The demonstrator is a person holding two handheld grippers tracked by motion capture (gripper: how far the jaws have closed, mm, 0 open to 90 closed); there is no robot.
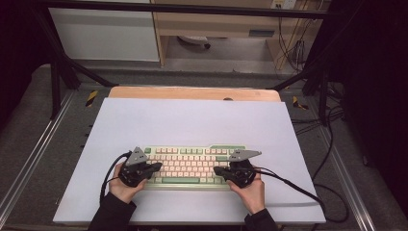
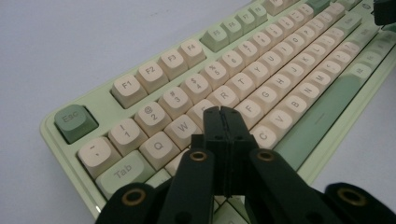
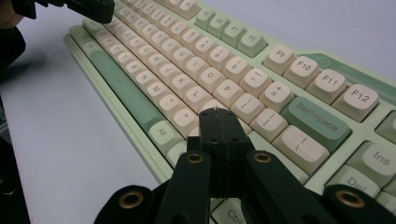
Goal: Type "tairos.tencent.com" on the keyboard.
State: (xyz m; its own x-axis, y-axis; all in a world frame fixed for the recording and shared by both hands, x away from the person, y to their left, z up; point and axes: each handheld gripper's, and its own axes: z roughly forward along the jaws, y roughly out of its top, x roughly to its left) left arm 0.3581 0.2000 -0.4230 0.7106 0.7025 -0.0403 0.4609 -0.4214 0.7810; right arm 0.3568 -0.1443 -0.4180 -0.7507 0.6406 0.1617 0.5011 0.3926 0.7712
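Nearest the high camera, two dark sleeves came in from the bottom edge, each hand wrapped around a black gripper. The left gripper had its jaws pressed flat together with nothing between them, the tips poised over the letter keys near W and E at the left end of the keyboard. The right gripper was likewise fully closed and held nothing, its tips over the keys just right of L and P, near the Backspace key. Whether either tip actually touched a keycap could not be told. The keyboard, pale green with cream keycaps and darker green Esc key and space bar, lay flat on the white mat toward its near edge, square to the person. The mat covered a wooden tabletop, whose far strip showed beyond it. Cables trailed from the grippers across the mat.
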